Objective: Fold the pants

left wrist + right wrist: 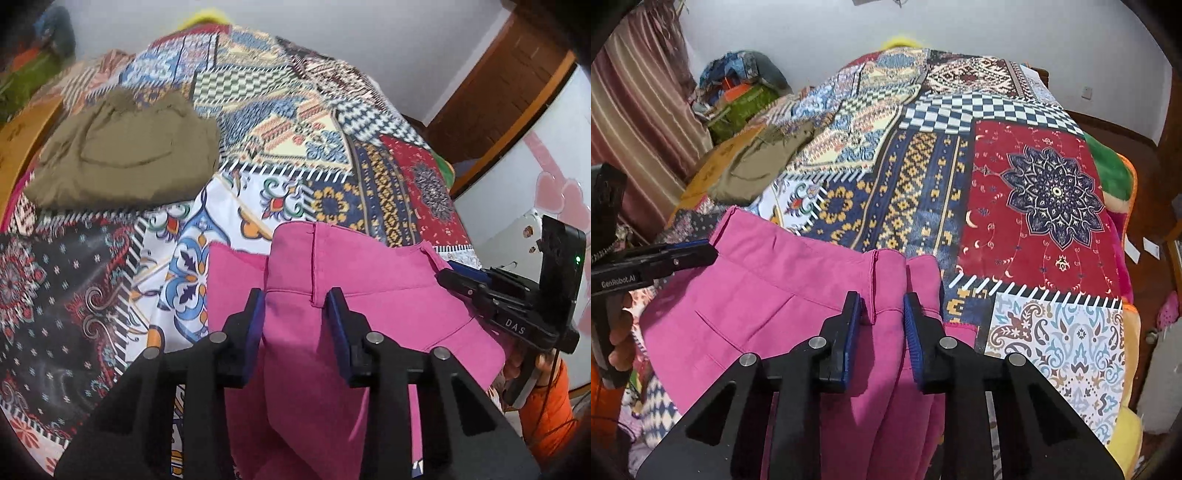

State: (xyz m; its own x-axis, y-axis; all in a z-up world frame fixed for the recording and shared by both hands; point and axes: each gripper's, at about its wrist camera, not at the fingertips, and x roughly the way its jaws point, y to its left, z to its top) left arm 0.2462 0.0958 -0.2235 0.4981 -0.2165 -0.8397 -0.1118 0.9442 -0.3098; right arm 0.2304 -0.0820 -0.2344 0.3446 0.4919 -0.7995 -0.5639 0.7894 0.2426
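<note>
Pink pants (pixel 369 302) were held raised above the patterned bedspread (pixel 1034 192), waistband uppermost, legs hanging toward the cameras. The left gripper (pixel 295 306) pinched one end of the waistband; the right gripper (pixel 882 310) pinched the other end, where the cloth bunched. Both grips looked firm, though how tightly the pads closed was hard to judge — fabric filled the gap. To lay the pants well, both grippers should keep the waistband taut and level, lowering together so the legs land flat — clear of the olive garment (pixel 125 155) lying farther up the bed.
</note>
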